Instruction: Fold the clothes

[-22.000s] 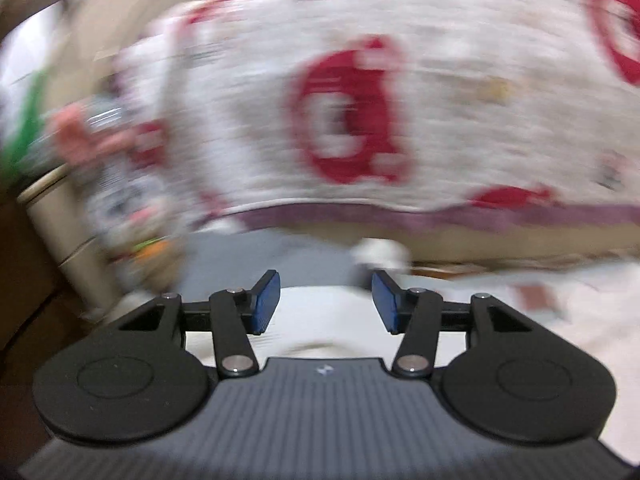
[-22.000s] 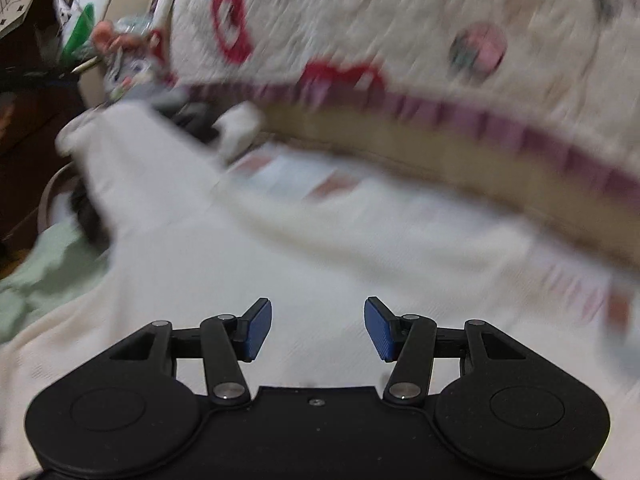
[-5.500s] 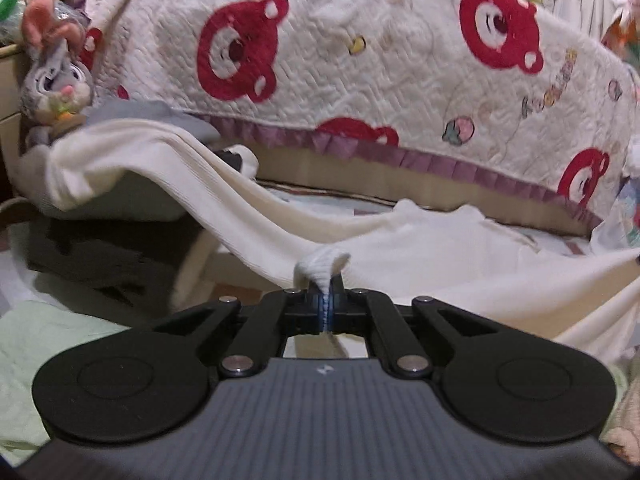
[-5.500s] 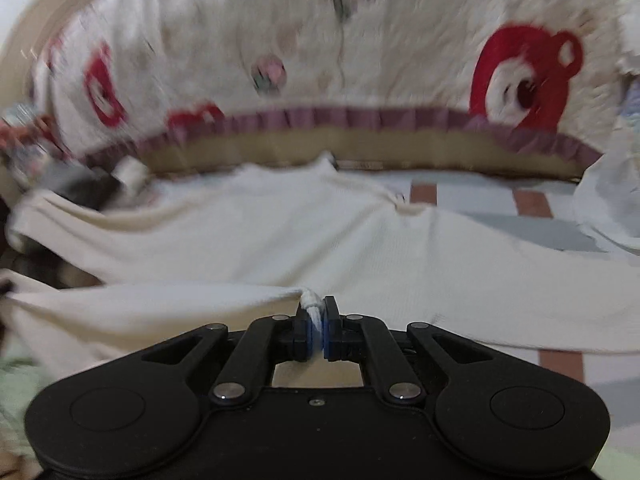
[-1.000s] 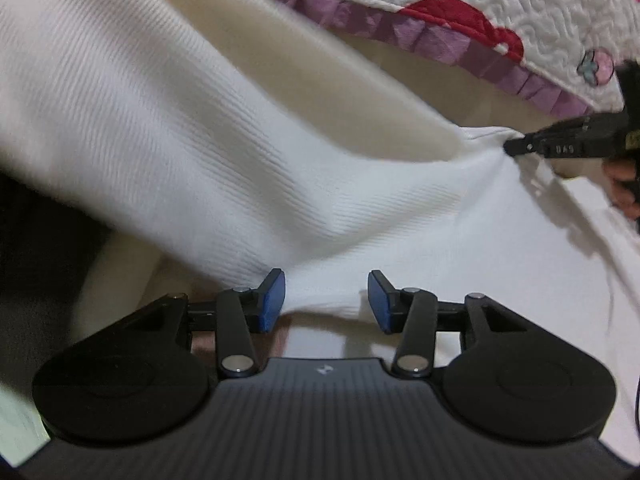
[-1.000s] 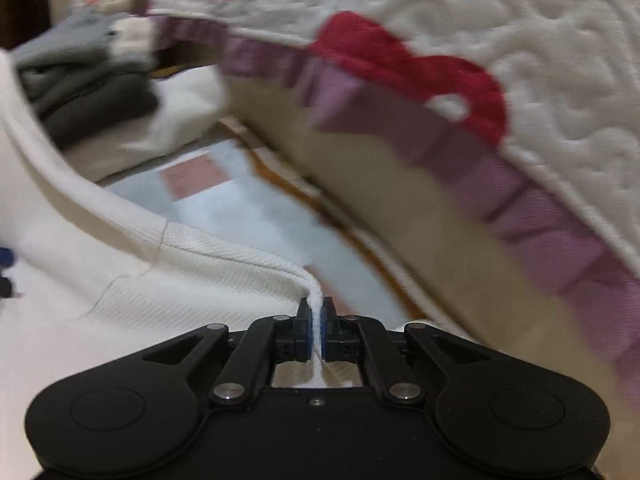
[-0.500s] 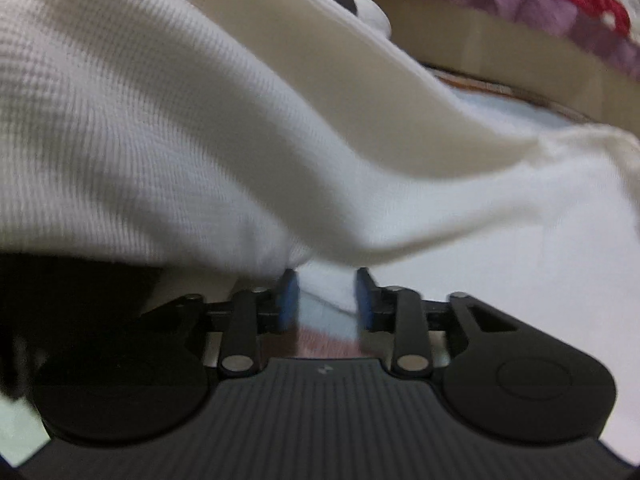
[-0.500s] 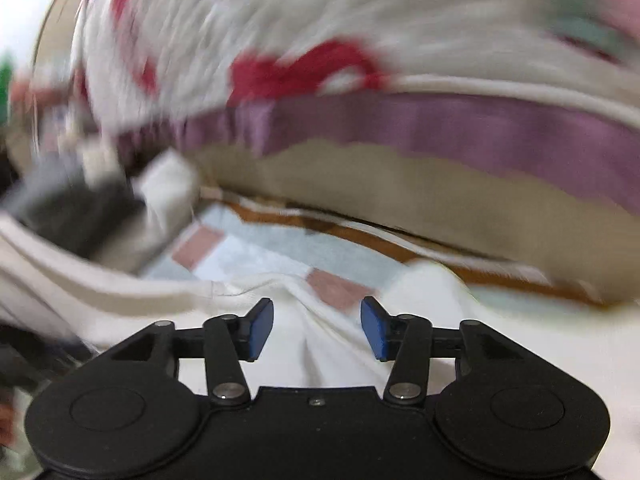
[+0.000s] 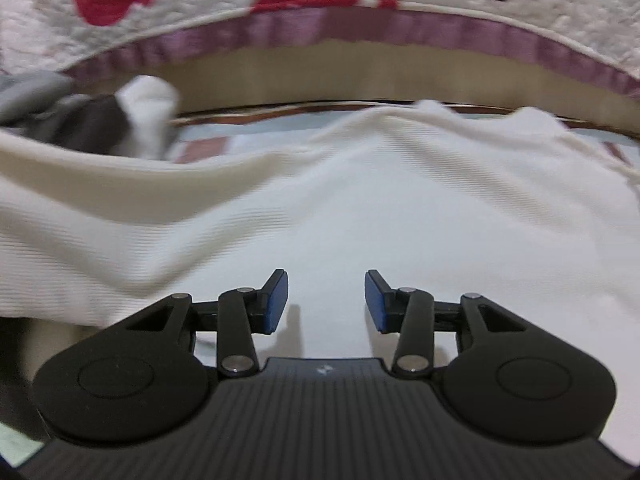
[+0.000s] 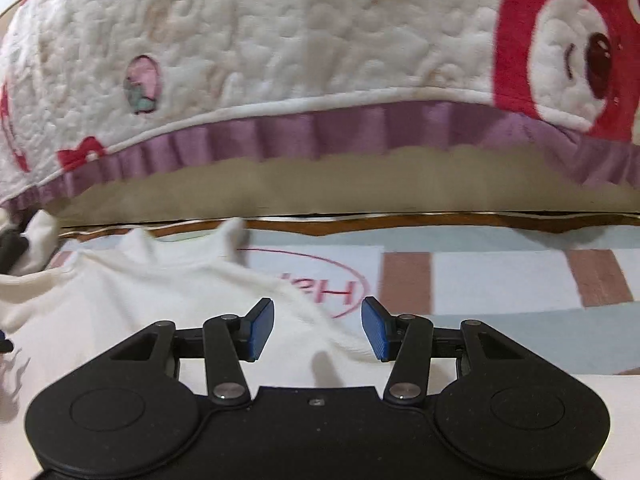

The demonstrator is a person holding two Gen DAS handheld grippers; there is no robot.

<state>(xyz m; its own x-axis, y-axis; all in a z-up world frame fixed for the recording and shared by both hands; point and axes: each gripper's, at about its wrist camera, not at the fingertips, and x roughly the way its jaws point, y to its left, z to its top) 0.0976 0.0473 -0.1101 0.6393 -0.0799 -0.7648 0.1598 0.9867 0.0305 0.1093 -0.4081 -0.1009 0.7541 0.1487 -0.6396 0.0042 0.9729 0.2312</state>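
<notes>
Left wrist view: the left gripper (image 9: 326,300) is held spread and empty just above the cream garment (image 9: 400,216), which is laid flat on the checked sheet (image 10: 500,276). The right gripper (image 10: 318,330) is likewise parted, nothing clasped, over the garment's edge. Farther back, the bear-print quilt (image 10: 320,40) is draped.

Soft indoor light is falling evenly. The cream garment (image 9: 400,208) is smearing with motion blur at its left fold. Fisheye distortion is bending the quilt (image 10: 304,40) edge into an arc.
</notes>
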